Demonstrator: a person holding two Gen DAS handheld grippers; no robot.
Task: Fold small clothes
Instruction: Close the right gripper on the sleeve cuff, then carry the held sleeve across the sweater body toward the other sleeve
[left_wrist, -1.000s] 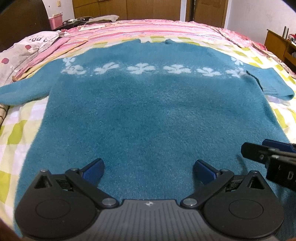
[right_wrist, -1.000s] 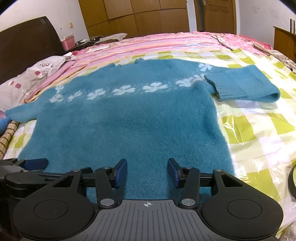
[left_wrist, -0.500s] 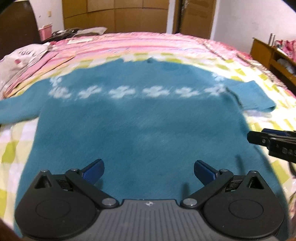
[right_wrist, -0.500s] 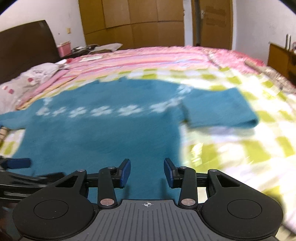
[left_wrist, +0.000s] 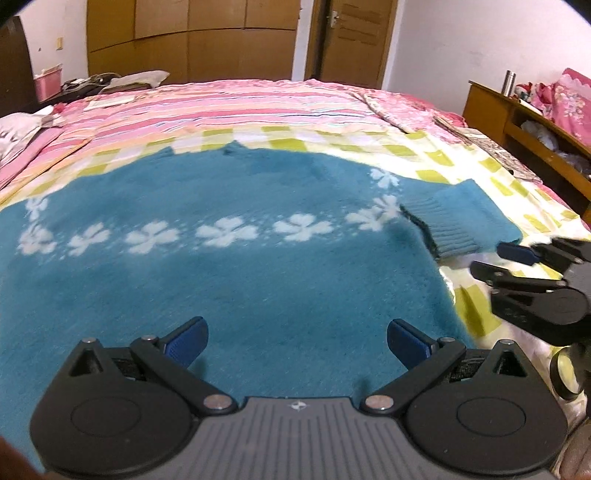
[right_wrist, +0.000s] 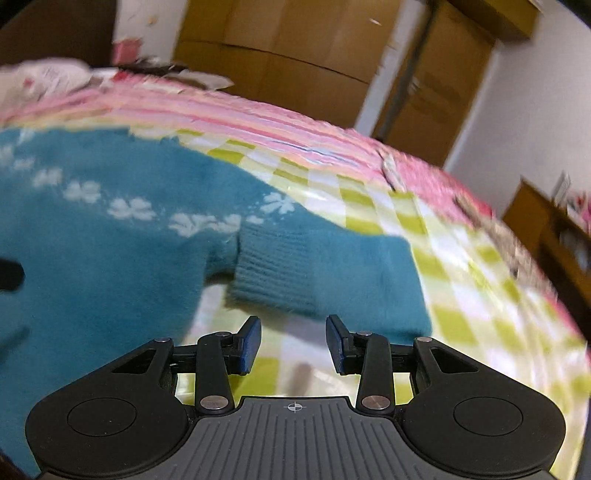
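Fuzzy teal knit, the sweater (left_wrist: 229, 280) lies flat on the bed (left_wrist: 258, 107): soft, light, likely to sag. Its ribbed cuff (right_wrist: 280, 273), at 12 o'clock of the right gripper (right_wrist: 293, 341), suits pinching; those jaws have just been closing, nothing between. The left gripper (left_wrist: 297, 341) gapes wide, empty.

A home bedroom. Ahead of the left claw a wide bed (left_wrist: 258, 107) fills the view, covered in a pink striped blanket (left_wrist: 229, 110) and a yellow-green checked sheet (left_wrist: 424, 155). Beyond its far edge stand a wooden wardrobe (left_wrist: 192, 40) and a wooden door (left_wrist: 351, 40). Off to the right sits a wooden shelf unit (left_wrist: 524, 125) with household clutter; far left, a pillow (left_wrist: 18, 129).
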